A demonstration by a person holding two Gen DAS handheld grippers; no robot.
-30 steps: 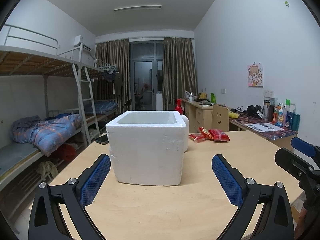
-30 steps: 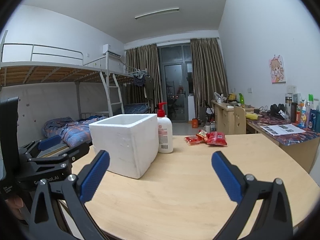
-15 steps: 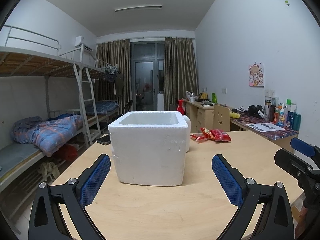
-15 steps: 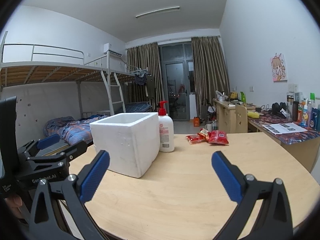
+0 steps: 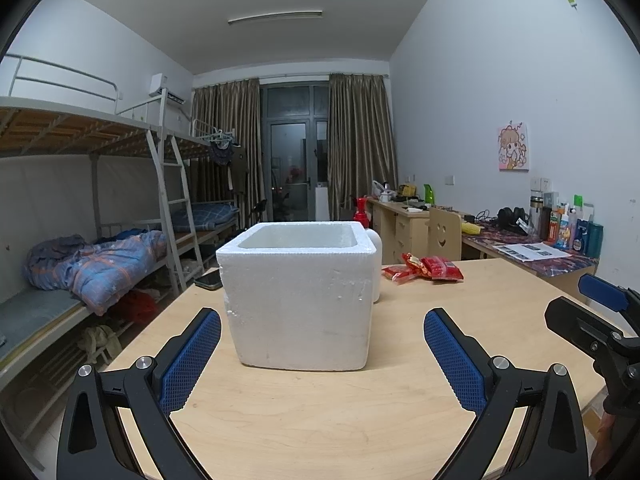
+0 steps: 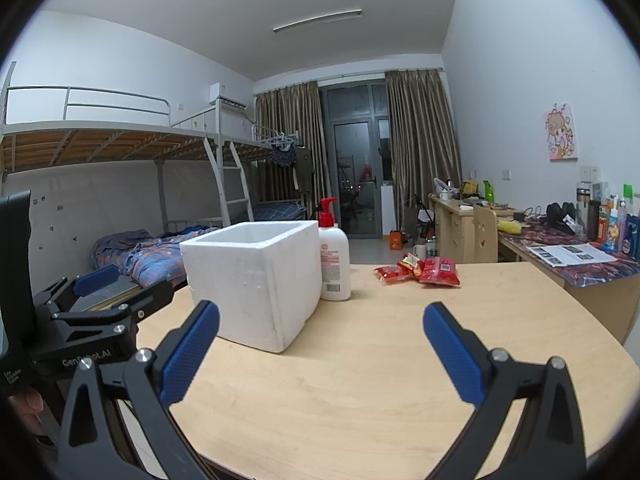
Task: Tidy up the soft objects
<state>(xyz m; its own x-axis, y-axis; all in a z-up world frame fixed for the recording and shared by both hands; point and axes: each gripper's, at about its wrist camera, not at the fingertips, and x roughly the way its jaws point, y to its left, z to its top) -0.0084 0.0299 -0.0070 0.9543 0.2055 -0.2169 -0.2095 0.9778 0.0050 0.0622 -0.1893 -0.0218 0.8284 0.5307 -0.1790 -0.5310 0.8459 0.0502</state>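
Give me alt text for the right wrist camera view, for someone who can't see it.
An open blue-padded right claw hovers over a wooden table in a dorm room. Ahead stand a white foam box and a red-capped pump bottle, with red snack packets farther back.

The white foam box [image 5: 298,296] hides most of the white pump bottle [image 5: 375,256]. The box's inside cannot be seen. The red snack packets' [image 6: 424,271] words are too small.
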